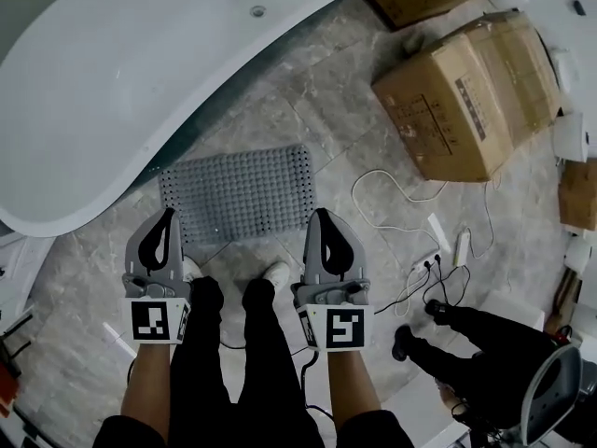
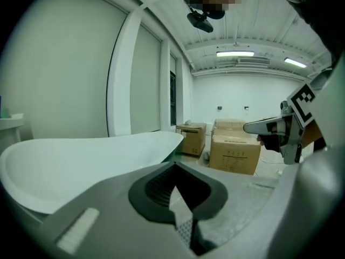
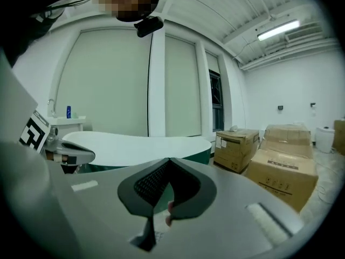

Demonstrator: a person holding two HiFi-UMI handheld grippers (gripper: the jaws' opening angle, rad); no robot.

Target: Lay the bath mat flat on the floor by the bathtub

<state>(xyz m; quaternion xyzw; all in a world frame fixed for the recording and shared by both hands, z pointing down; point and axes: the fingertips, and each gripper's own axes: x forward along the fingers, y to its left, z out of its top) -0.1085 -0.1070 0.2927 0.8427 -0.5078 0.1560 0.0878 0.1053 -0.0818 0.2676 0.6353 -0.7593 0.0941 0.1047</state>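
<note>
Looks done: bath mat (image 1: 238,192) spread flat on floor (image 1: 326,110) just beside bathtub (image 1: 121,73). Left gripper (image 1: 168,217) and right gripper (image 1: 323,215) above it, jaws clenched together, empty. Seemingly nothing left to do.

I find no word or number I can read. The large brown cardboard box (image 1: 466,91) carries dark printed lines and a label strip, too small for me to make out. In the right gripper view, a brown cardboard carton (image 3: 283,174) shows a few equally illegible marks. The white cube (image 1: 156,321) on my left gripper (image 1: 167,215) and its twin (image 1: 341,329) on my right gripper (image 1: 323,215) bear black square code patterns, not letters.
</note>
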